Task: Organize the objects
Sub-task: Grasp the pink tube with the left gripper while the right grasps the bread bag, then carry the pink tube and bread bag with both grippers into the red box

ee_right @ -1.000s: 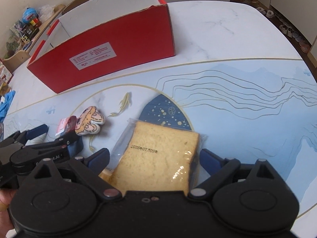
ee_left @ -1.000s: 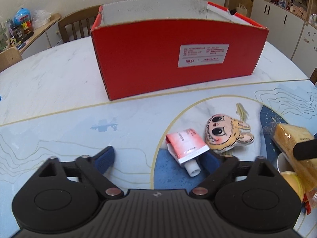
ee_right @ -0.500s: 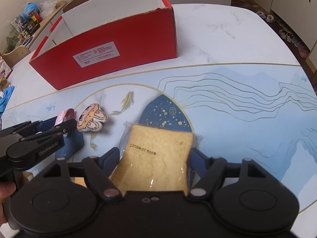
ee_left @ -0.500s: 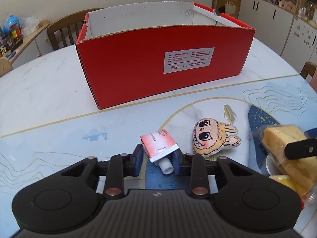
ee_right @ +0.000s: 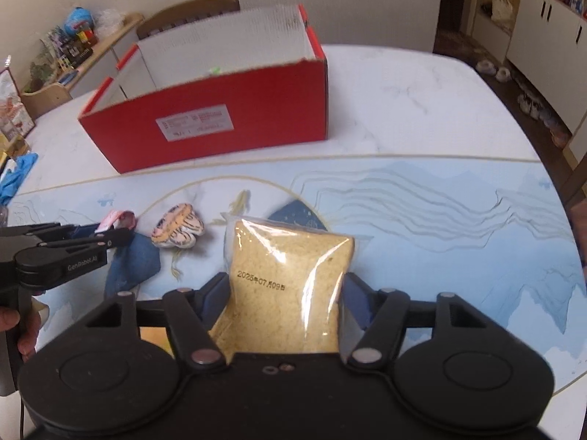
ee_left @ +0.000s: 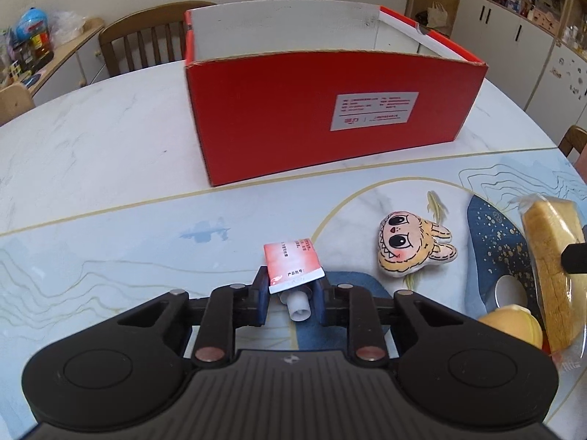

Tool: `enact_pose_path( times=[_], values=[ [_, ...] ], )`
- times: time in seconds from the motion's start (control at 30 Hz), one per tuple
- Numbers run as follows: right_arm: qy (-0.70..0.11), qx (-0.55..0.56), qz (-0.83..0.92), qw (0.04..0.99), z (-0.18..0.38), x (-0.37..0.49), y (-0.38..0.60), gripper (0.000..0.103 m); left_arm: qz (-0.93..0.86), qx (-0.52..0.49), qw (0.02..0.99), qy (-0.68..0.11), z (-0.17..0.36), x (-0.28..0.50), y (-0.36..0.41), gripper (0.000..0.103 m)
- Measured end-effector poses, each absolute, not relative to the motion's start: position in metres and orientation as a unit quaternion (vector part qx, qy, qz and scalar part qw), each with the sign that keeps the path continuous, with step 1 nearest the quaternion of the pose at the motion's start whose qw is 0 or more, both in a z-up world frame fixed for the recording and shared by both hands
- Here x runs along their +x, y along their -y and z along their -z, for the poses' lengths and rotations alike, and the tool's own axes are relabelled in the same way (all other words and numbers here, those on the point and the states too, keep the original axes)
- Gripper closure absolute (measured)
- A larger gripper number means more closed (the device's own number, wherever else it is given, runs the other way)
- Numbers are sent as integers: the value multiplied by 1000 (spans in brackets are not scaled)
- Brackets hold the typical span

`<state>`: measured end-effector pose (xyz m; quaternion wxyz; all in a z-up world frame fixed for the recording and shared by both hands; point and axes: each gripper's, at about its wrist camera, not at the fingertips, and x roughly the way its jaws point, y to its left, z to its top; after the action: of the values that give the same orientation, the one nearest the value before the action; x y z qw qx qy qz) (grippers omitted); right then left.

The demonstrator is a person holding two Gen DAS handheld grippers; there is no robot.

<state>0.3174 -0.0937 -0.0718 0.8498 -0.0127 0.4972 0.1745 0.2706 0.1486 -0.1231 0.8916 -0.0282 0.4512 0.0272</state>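
While the left gripper clamps the small tube and the right gripper, jaws just closing, pinches the bagged bread, both sit short of the red box, so lifting over its near wall looks next.

Readable text: date stamp, gripper brand.
Wrapped bread slice has "2025" then "07" stamped on its bag, remaining characters unclear. Left gripper arm reads "GenRobot.AI". White label on the red box and print on the tube: too small to read.
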Motion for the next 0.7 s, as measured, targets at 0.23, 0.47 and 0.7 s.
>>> enact_pose_path(
  times=[0.23,0.47,0.7],
  values=[
    [-474,-2,-183,861,57,310,102,38,-21,-50,896,-441,100,256,-151,80],
    [-453,-11,-196,870,35,304,106,38,-7,-46,901,-432,72,247,-145,80],
    [-447,-6,-204,871,20,310,107,38,4,-43,908,-416,43,245,-143,80]
  ],
)
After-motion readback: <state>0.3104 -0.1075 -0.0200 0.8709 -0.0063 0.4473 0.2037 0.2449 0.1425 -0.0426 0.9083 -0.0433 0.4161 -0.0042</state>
